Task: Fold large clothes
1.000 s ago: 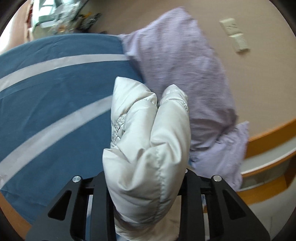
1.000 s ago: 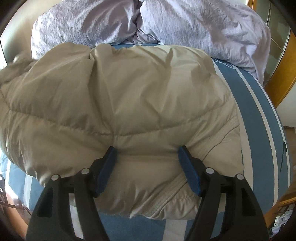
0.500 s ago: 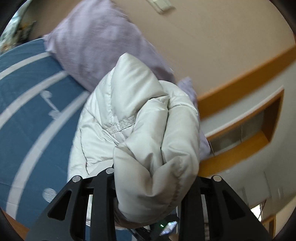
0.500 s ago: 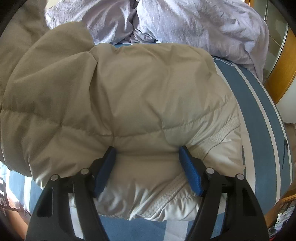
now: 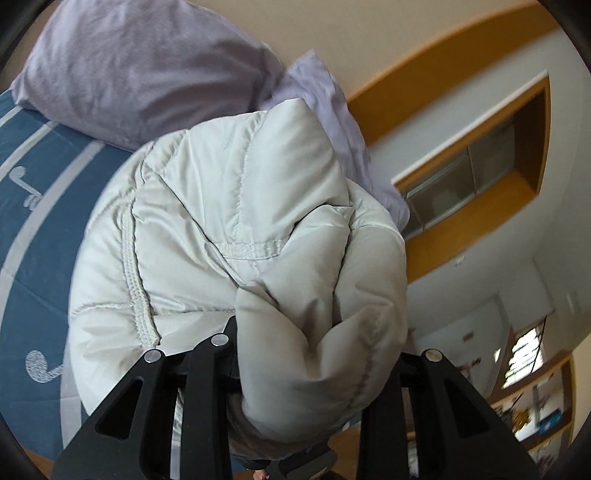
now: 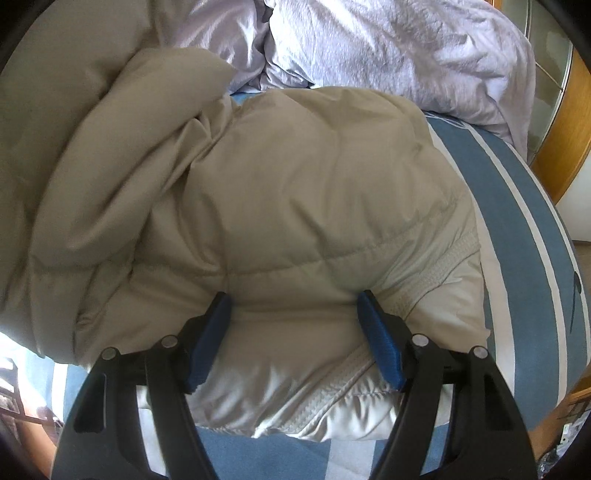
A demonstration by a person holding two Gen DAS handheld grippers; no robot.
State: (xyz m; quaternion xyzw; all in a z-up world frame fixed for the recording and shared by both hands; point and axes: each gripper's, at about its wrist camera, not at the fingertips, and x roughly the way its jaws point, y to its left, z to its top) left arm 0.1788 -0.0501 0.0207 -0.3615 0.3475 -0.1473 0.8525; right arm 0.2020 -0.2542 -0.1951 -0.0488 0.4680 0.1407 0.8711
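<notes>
Where jacket (image 6: 295, 206) bulges, pillows (image 6: 399, 48) behind

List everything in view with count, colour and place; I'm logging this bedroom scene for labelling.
jacket: one, pale beige, puffy, lying on the bed; one bunched part lifted in the left tool
bed cover: one, blue with white stripes, under the jacket
pillows: two, lilac, at the head of the bed by the wall
wall: beige, behind the pillows
wood trim: orange-brown, curving along the wall
window recess: one, wood-framed, right of the pillows in the left wrist view
shelves: wooden, holding small blurred items, far right in the left wrist view
left tool: black, shut on bunched jacket
right tool: black with blue pads, spread wide, pressed onto the jacket near its hem
</notes>
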